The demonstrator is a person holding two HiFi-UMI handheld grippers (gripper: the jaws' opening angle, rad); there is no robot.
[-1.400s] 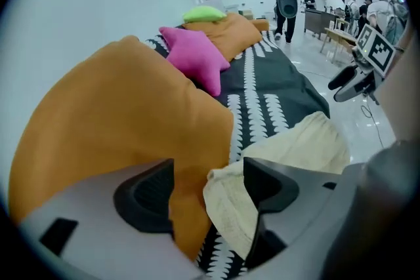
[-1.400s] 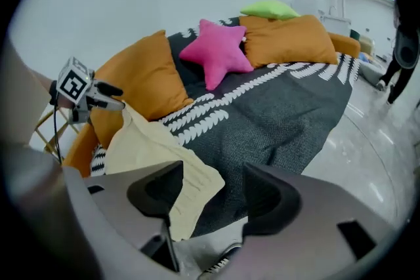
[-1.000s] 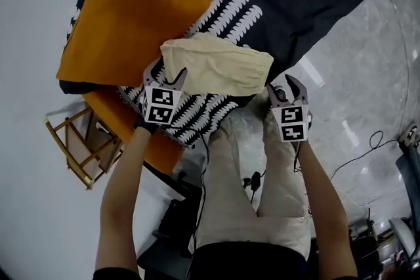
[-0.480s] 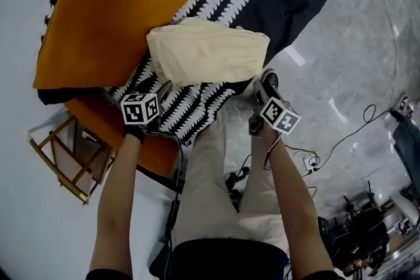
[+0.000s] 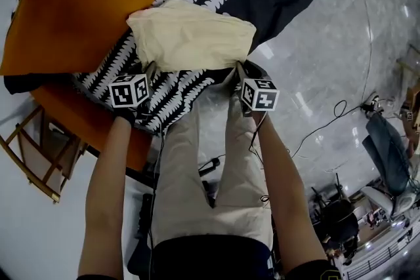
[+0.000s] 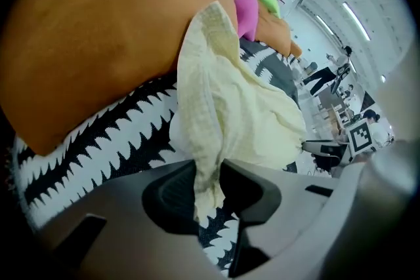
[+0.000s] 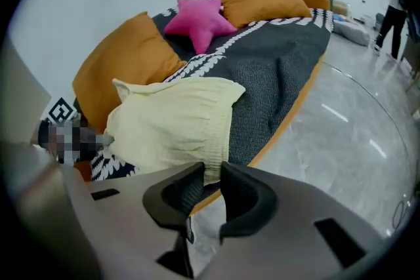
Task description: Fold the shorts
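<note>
Pale yellow shorts [image 5: 190, 36] lie folded on a black-and-white patterned blanket [image 5: 164, 92] at the bed's near edge. My left gripper [image 5: 149, 70] sits at the shorts' near left corner. Its jaws have just been closing, and in the left gripper view a bunched strip of the shorts [image 6: 249, 115] is pinched in the left gripper [image 6: 209, 190]. My right gripper [image 5: 237, 70] is at the near right corner. Its jaws have also just been closing, and the right gripper [image 7: 211, 183] nips the gathered hem of the shorts [image 7: 170, 124].
A large orange cushion [image 5: 72, 3] lies just left of the shorts. A pink star pillow [image 7: 197, 23] and more cushions sit farther up the bed. A wooden frame [image 5: 26, 160] stands at lower left. Cables [image 5: 341, 108] run over the marble floor on the right.
Both grippers dropped and moved in to the near edge of the shorts. Their jaws narrowed from open to pinching the fabric corners.
</note>
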